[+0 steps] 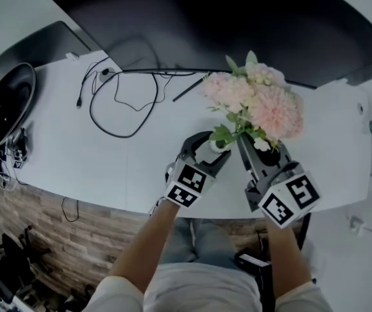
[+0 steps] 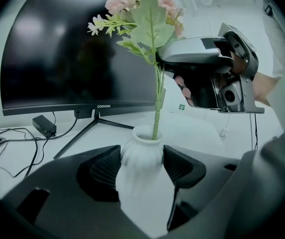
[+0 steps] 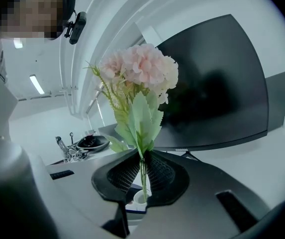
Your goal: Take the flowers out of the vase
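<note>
The left gripper (image 2: pixel 143 169) jaws clamp the vase (image 2: pixel 142 151) steady — the right gripper (image 3: pixel 143 176) jaws pinch the flower stem (image 2: pixel 157 108) for extraction.

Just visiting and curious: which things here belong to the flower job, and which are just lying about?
Job: flowers, white vase, left gripper clamping the vase, right gripper clamping the stem.
Lying about: curved monitor, black cable, power adapter.

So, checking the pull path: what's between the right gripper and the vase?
Only bare green stem runs from vase to right gripper; left gripper view shows it.
</note>
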Motion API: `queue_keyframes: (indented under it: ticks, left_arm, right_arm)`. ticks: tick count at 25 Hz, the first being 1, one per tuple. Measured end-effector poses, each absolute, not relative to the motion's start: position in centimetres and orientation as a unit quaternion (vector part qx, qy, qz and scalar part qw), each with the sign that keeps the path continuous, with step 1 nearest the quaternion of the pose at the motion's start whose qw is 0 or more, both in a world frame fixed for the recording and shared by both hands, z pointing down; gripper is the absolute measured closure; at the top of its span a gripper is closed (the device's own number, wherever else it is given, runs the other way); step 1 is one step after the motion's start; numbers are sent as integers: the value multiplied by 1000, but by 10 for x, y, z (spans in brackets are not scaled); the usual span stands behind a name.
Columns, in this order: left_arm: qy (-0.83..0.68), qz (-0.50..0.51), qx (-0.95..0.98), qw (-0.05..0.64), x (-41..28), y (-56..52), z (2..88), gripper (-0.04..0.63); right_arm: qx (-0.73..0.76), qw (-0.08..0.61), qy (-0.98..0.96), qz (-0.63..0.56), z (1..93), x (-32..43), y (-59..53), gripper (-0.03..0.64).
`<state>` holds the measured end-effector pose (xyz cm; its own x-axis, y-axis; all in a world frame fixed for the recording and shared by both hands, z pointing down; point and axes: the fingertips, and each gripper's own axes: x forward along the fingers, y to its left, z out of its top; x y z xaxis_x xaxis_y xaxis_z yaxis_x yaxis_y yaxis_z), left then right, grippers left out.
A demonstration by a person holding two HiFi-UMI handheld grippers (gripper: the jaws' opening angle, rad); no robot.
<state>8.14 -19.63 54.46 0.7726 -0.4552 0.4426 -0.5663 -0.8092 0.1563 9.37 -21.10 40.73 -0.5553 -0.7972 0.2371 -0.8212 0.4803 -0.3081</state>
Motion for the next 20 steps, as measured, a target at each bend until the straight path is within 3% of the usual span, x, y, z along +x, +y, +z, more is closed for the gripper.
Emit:
queue_keyframes:
  ticks: [20]
  left_arm:
    - [-277,198,930,136,90,-194,540,325]
  right_arm:
    - [485,-19,-853,194,362,123,-201,558]
